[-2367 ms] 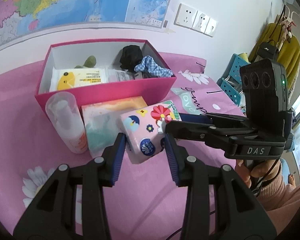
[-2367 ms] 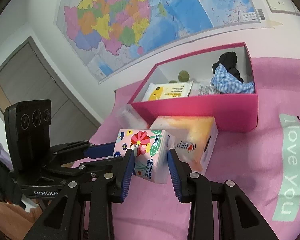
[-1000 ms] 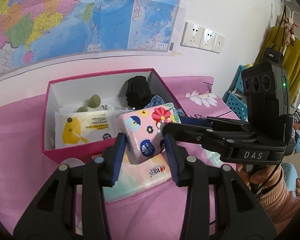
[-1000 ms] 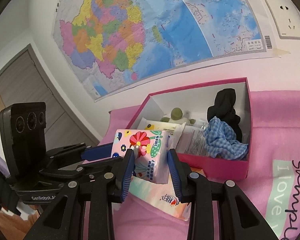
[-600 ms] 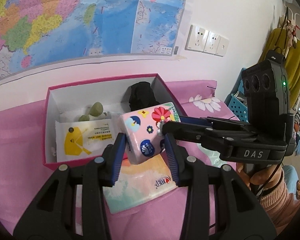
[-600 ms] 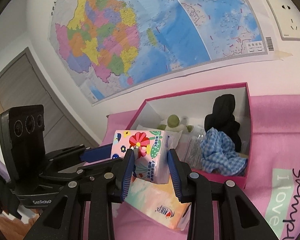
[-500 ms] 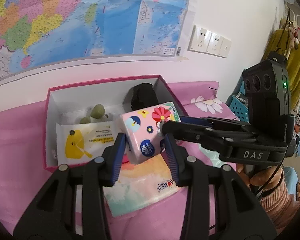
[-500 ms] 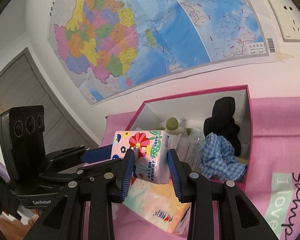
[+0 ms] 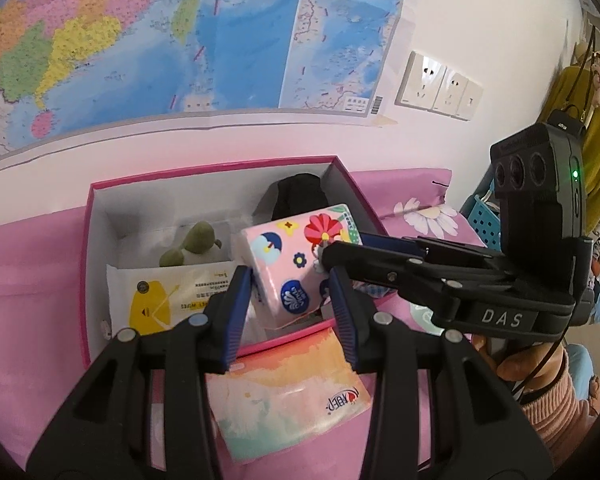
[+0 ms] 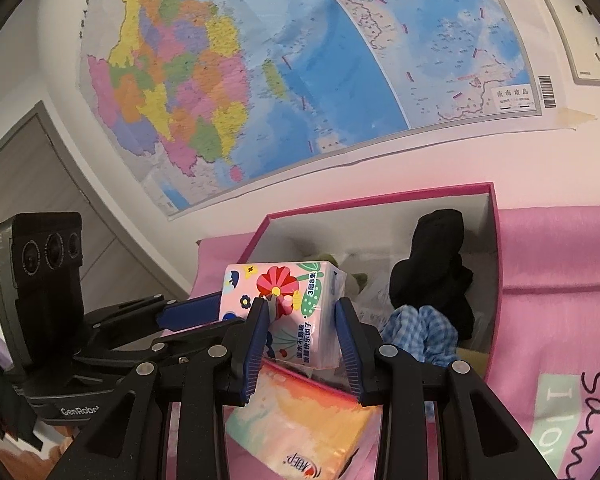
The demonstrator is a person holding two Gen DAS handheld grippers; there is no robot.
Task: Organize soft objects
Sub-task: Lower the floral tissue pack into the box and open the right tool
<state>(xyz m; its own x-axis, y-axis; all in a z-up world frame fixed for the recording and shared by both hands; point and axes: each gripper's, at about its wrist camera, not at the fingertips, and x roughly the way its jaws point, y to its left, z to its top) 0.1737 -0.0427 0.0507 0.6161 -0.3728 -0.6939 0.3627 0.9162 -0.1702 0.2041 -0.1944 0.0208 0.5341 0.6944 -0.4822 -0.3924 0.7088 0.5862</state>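
**Tissue pack held over box**

Left gripper (image 9: pixel 290 300) and right gripper (image 10: pixel 302 340) both clamp the floral tissue pack (image 9: pixel 296 264) from two sides, suspending it above the pink box (image 9: pixel 96 200), over the yellow wipes packet (image 9: pixel 164 300) and checked cloth (image 10: pixel 424 334).

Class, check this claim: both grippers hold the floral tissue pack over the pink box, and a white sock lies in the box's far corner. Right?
Not quite. The sock is black, as the right wrist view shows. The left gripper and right gripper do hold the floral tissue pack over the pink box.
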